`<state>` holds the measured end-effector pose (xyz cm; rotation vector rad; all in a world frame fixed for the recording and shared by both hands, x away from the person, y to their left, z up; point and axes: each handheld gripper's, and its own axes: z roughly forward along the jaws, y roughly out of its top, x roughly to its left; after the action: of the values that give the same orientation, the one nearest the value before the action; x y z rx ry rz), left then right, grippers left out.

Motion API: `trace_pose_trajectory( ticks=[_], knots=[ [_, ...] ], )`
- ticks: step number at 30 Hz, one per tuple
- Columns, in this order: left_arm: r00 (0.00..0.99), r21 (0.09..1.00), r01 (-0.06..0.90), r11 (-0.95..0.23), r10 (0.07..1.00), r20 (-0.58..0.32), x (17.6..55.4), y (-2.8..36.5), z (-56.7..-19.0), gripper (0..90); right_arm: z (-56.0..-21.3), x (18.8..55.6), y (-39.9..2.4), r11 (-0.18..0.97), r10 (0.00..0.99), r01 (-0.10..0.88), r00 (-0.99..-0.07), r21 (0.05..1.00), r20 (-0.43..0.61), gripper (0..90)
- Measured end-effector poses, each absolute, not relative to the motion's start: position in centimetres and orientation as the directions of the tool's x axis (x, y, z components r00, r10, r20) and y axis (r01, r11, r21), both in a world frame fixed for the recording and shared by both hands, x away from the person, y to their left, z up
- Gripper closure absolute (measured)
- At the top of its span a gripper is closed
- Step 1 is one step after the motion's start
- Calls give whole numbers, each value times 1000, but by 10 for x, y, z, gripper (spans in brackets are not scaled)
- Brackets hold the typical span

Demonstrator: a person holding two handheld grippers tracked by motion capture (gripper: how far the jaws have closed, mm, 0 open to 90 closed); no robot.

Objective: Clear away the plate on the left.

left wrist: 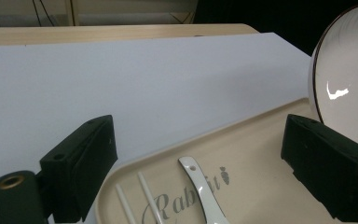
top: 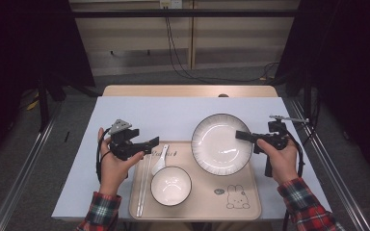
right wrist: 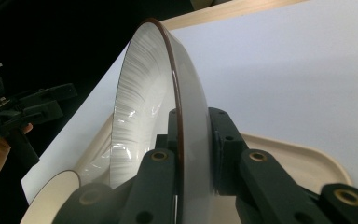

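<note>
A beige tray [top: 250, 202] holds a large white plate [top: 219, 142] with a dark rim, a small white bowl [top: 171, 185], a white spoon [top: 160, 161] and white chopsticks [top: 143, 185]. My right gripper [top: 243, 136] is shut on the plate's right rim; in the right gripper view the jaws [right wrist: 193, 126] pinch the rim of the plate [right wrist: 140, 107]. My left gripper [top: 150, 147] hovers at the tray's left far corner, open and empty. Between its wide jaws [left wrist: 200, 140] lie the spoon handle [left wrist: 198, 184] and the chopstick tips [left wrist: 133, 200], untouched.
The tray rests on a white sheet [top: 173, 113] covering a wooden table [top: 188, 90]. Bare sheet lies left of and beyond the tray. The plate [left wrist: 349, 79] stands close to the left gripper's right jaw. Cables hang at the back wall; the surroundings are dark.
</note>
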<state>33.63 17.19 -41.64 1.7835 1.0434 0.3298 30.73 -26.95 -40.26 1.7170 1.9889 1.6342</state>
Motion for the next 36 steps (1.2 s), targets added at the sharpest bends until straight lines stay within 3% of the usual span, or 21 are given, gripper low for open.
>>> trace_pose_trajectory(
  ticks=[36],
  knots=[
    [570, 866, 490, -97, 787, -235, 330, 185, -420, 88, -420, 299, -264, -92, 756, 731, -391, 676, 526, 809]
  ],
)
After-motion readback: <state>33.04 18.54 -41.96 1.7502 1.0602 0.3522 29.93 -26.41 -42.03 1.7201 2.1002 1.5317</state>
